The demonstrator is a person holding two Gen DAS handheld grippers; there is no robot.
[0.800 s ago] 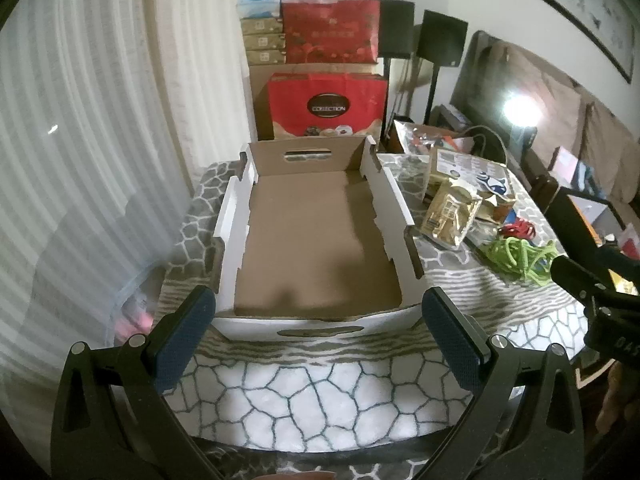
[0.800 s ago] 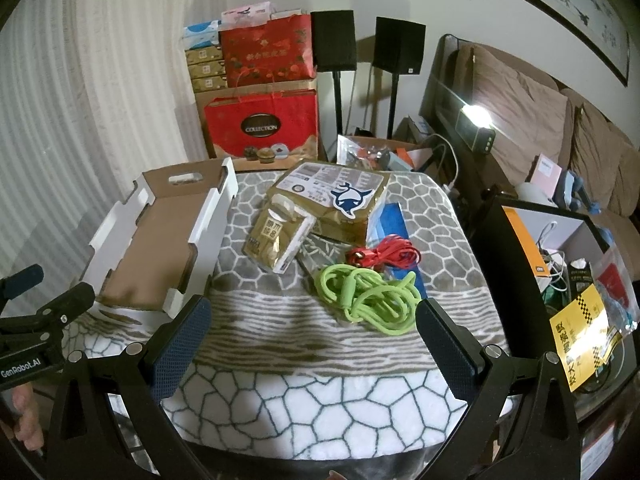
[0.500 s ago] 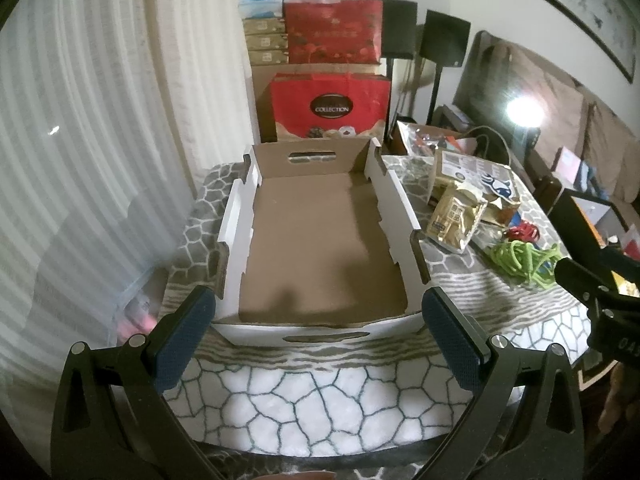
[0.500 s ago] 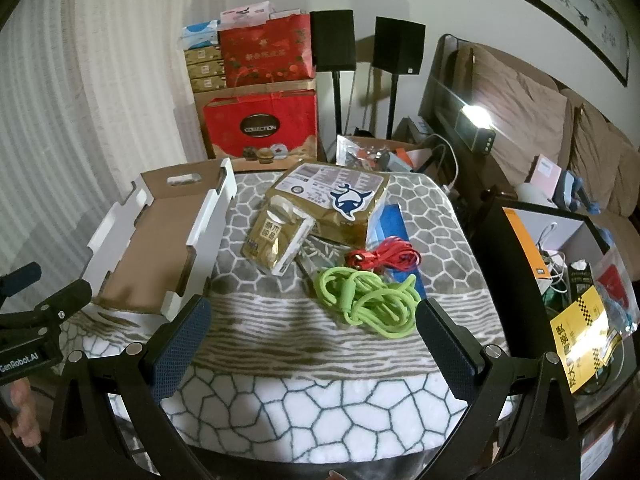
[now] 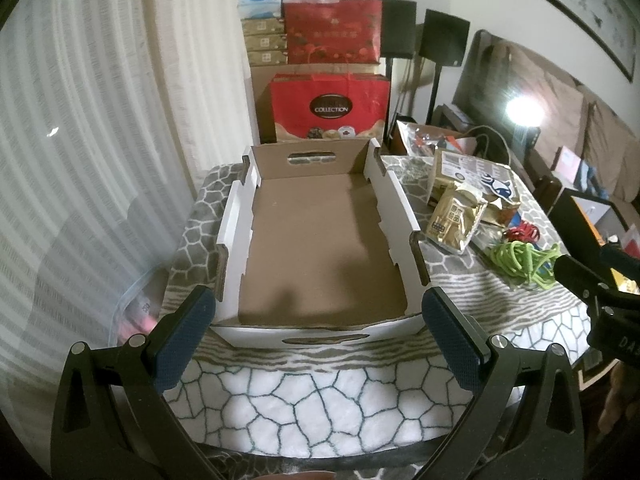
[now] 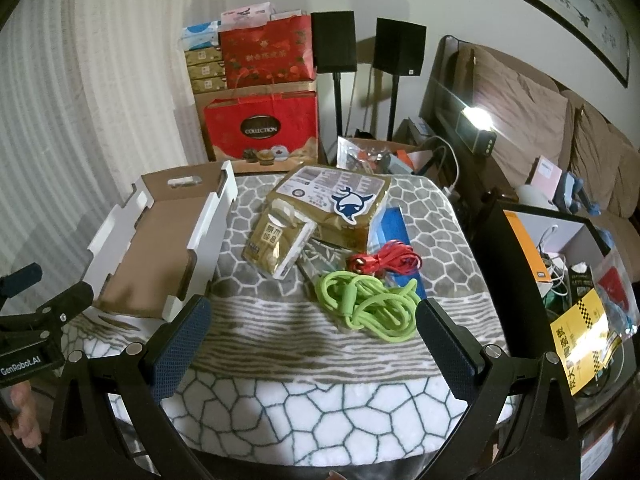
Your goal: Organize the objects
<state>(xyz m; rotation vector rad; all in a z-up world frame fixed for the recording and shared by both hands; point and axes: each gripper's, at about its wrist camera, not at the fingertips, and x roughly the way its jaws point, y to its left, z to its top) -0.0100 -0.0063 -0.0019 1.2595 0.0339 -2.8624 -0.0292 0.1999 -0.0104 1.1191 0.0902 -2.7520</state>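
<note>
green cord (image 6: pixel 366 304) just beyond open right gripper (image 6: pixel 312 340)

We see the cardboard tray (image 6: pixel 152 248) on the left part of the counter (image 6: pixel 312 408). To its right lie a small snack pouch (image 6: pixel 276 242) leaning on a large flat packet (image 6: pixel 332 204) behind it, a coiled cable (image 6: pixel 388 262) further right, and a bundled rope (image 6: pixel 368 306) in front. Gift bags (image 6: pixel 262 132) stand behind the counter.

Home living room — sofa (image 6: pixel 592 136), speakers on stands (image 6: pixel 334 42), stacked gift boxes (image 6: pixel 260 132).
</note>
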